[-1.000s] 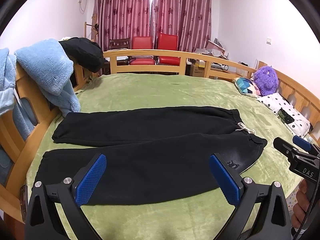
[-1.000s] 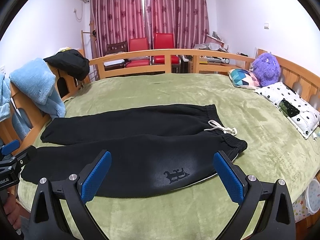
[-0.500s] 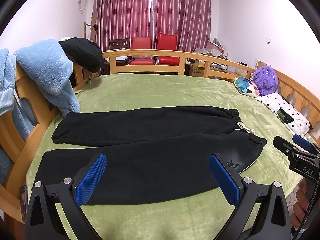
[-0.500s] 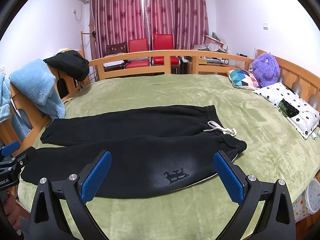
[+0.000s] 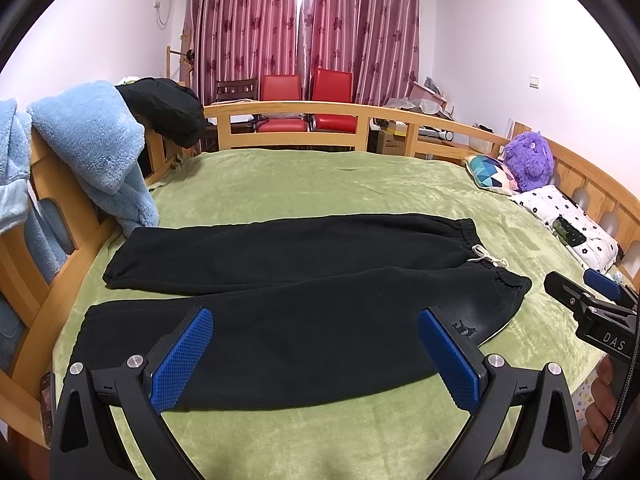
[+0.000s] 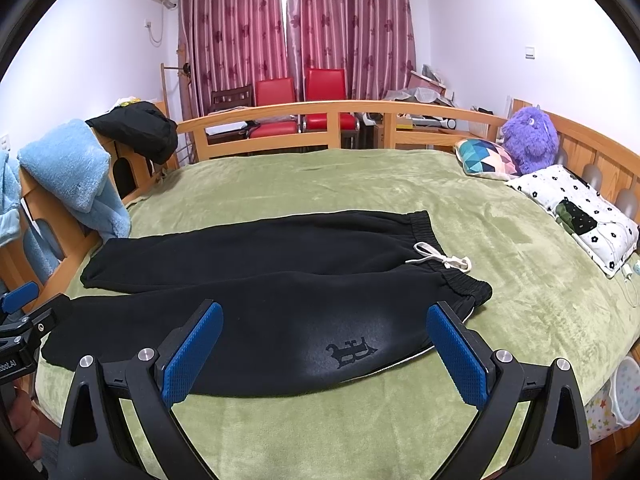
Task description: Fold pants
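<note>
Black pants (image 5: 296, 280) (image 6: 276, 280) lie flat on the green bed cover (image 5: 304, 176) (image 6: 320, 176), legs spread apart toward the left, waistband with a white drawstring (image 6: 440, 258) at the right. A small dark logo (image 6: 352, 352) sits on the near leg. My left gripper (image 5: 316, 356) hovers open above the near leg, nothing between its blue pads. My right gripper (image 6: 324, 354) is open too, held over the hip area near the logo. Each gripper shows at the edge of the other's view, with a hand below it.
A wooden bed frame (image 5: 360, 116) rings the bed. Blue fleece (image 5: 88, 140) and a black garment (image 5: 164, 108) hang over the left rail. A purple plush toy (image 6: 530, 140), a patterned cushion (image 6: 484, 156) and a flowered pillow (image 6: 580, 208) lie at the right. Red chairs (image 6: 304, 92) stand behind.
</note>
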A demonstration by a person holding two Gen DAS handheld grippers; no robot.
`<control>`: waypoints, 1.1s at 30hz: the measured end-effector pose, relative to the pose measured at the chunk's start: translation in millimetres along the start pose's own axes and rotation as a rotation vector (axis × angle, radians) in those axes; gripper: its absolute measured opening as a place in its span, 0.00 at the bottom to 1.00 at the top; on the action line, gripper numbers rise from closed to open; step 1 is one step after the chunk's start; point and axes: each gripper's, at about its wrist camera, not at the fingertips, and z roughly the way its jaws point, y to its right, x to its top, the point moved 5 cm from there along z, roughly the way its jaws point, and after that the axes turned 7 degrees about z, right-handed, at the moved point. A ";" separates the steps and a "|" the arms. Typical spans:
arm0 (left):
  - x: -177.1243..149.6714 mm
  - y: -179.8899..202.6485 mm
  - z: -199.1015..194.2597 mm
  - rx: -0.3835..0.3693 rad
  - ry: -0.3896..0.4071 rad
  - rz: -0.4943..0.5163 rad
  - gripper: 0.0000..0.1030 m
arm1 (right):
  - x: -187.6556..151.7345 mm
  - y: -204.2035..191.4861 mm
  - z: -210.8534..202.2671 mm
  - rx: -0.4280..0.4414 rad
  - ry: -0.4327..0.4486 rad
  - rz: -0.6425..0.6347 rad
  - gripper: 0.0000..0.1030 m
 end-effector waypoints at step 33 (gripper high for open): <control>-9.7 -16.3 14.5 0.015 -0.076 0.019 1.00 | -16.8 10.1 45.4 0.087 -0.120 0.047 0.96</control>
